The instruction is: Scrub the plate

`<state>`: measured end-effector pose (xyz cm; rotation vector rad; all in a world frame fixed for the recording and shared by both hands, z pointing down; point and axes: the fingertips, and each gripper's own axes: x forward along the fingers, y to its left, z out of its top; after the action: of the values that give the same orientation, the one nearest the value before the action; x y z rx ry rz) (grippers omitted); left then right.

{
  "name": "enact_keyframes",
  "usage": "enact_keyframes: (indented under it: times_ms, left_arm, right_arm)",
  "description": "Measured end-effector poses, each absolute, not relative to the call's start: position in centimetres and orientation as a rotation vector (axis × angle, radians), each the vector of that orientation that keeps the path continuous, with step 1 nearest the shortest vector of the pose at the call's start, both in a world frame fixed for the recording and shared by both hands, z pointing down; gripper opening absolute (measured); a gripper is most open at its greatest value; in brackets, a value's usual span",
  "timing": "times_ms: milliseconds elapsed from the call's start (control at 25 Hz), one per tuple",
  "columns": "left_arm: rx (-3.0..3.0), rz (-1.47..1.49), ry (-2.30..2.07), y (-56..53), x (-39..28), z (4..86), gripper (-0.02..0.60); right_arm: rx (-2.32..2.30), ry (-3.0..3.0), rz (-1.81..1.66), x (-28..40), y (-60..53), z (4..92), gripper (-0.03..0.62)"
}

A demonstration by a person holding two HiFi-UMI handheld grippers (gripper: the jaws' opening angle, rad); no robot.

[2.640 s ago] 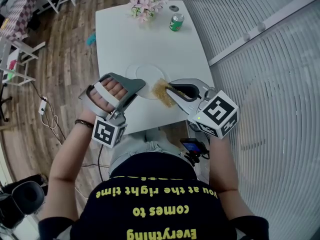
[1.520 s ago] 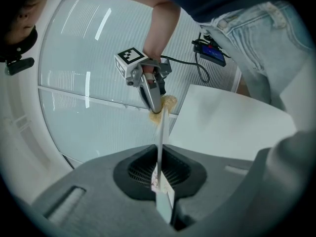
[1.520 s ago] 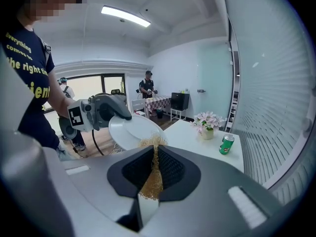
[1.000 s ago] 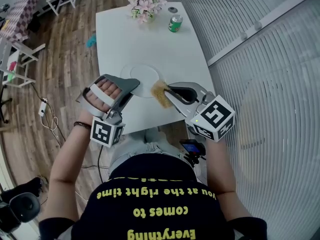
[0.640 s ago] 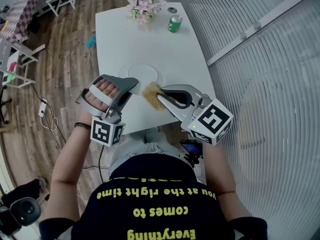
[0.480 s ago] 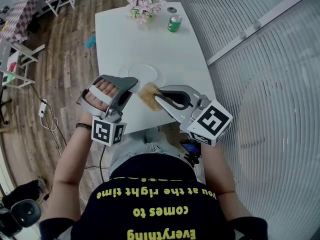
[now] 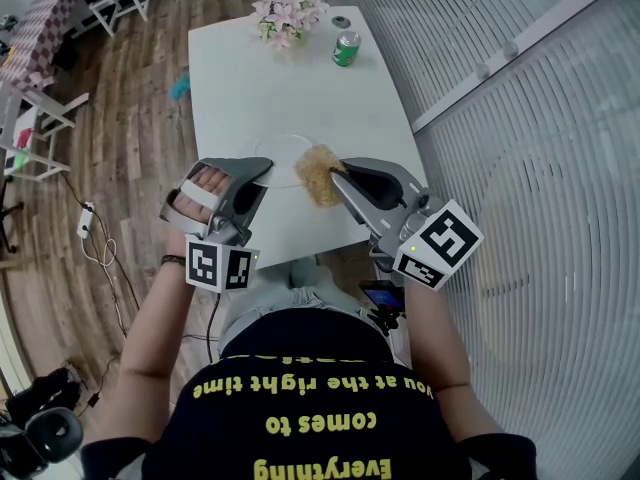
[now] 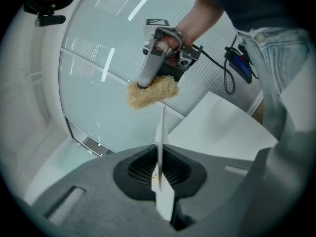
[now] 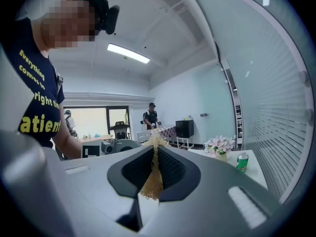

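My left gripper [image 7: 262, 168] is shut on the near-left rim of the white plate [image 7: 287, 157], at the near end of the white table [image 7: 300, 93]. In the left gripper view the plate [image 8: 160, 147] shows edge-on, as a thin white blade clamped in the left gripper [image 8: 159, 174]. My right gripper [image 7: 338, 176] is shut on a tan fibrous scrubber [image 7: 319, 175], which sits at the plate's right edge. The scrubber [image 9: 152, 169] is squeezed in the right gripper [image 9: 152, 171] and sticks out past the tips. From the left gripper view the scrubber [image 8: 152, 91] hangs just beyond the plate.
At the table's far end stand a pot of pink flowers [image 7: 285, 13], a green can [image 7: 346, 48] and a small round lid [image 7: 342, 21]. A slatted glass wall [image 7: 520, 118] runs along the right. Wooden floor and a cable lie to the left. People stand far off in the room.
My right gripper swept the scrubber left across the plate, then back to the plate's right edge. The left gripper kept its hold on the plate's rim and shifted slightly.
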<state>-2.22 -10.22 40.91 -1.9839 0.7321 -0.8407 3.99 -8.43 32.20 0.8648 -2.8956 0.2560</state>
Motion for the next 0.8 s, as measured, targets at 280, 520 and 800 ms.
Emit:
enact_keyframes:
  times_ms: [280, 520, 800]
  left_arm:
    - [-2.182, -0.764, 0.915, -11.1, -3.4, 40.3, 0.017]
    - [-2.379, -0.648, 1.106, -12.3, -5.5, 39.6, 0.017]
    - [-2.628, -0.436, 1.297, -13.4, -7.7, 39.4, 0.017]
  right_arm:
    - [1.084, -2.865, 0.288, 7.7, -11.0, 33.0, 0.028]
    - [1.259, -2.802, 0.347, 11.0, -13.0, 35.1, 0.028]
    - [1.342, -2.771, 0.400, 12.2, -13.8, 36.7, 0.028]
